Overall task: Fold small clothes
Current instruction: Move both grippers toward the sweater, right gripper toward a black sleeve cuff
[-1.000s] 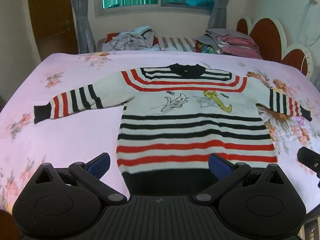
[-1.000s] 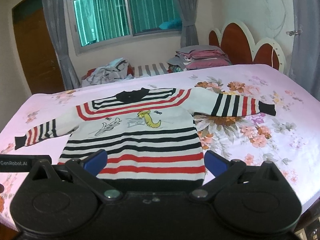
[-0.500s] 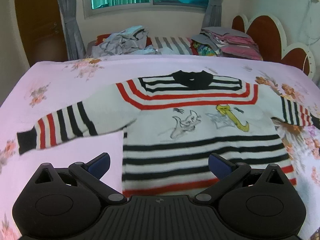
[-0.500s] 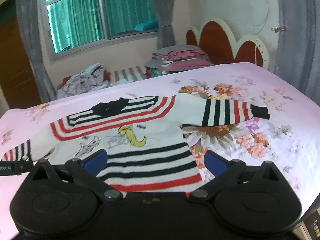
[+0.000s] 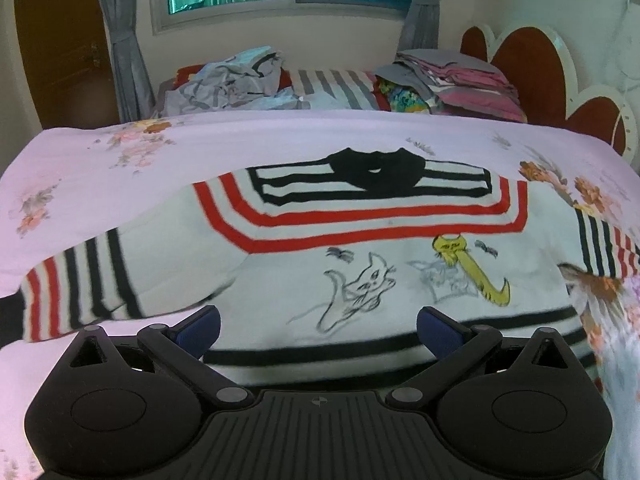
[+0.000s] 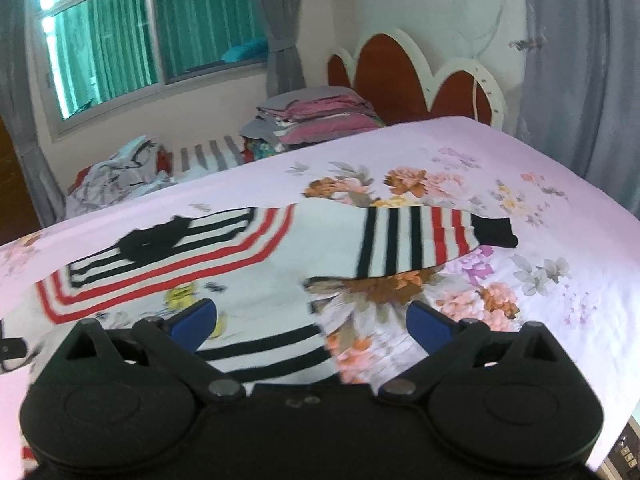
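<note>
A small white sweater (image 5: 360, 248) with red and black stripes, a black collar and cat drawings lies flat, face up, on the pink floral bedsheet (image 5: 100, 168). Both sleeves are spread out sideways. My left gripper (image 5: 318, 330) is open and empty, low over the sweater's chest near the left armpit. In the right wrist view the sweater (image 6: 320, 240) shows with its right sleeve (image 6: 420, 240) stretched toward the right. My right gripper (image 6: 312, 322) is open and empty over the sweater's right side edge, below that sleeve.
A crumpled pile of clothes (image 5: 232, 76) and a stack of folded clothes (image 5: 452, 84) lie on a striped bed beyond the far edge. A red and white headboard (image 6: 420, 76) stands at the right. A wooden door (image 5: 60, 40) is at the far left.
Both grippers have moved forward over the sweater, from its hem toward the chest. The right gripper has also swung right toward the right sleeve. Both stay open.
</note>
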A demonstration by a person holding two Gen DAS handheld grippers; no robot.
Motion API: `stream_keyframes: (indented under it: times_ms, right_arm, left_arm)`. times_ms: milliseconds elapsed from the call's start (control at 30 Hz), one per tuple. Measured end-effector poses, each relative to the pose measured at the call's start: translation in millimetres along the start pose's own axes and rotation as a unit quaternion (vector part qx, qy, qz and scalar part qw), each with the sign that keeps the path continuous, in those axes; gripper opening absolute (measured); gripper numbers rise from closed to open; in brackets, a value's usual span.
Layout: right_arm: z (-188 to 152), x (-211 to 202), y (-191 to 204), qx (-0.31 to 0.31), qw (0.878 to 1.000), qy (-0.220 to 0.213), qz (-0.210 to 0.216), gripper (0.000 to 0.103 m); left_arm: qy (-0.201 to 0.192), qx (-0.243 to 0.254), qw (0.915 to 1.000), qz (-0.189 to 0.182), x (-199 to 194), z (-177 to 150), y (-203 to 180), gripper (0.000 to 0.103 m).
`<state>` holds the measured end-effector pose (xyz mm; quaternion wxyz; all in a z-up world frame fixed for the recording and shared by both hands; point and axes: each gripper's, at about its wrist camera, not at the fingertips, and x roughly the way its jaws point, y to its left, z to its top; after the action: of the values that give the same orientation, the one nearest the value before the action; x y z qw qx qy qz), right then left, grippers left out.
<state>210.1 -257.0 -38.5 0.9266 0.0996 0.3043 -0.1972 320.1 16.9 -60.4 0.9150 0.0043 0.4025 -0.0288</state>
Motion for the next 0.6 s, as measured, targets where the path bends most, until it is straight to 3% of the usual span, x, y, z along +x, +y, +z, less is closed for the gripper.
stream_keyframes:
  times_ms: [400,600]
  right_arm:
    - [33.1,129.1,-123.8,0.062,0.995,0.053,-0.051,0.085]
    - [37.1,189.7,-179.6,0.126,0.985,0.094,-0.070,0.078]
  left_arm:
    - [0.024,-0.004,0.9996,0.013,75.3,27.3,-74.2,0.103]
    - [0.020,-0.008,0.9993,0.030,102.2,35.3,-88.5,0.103]
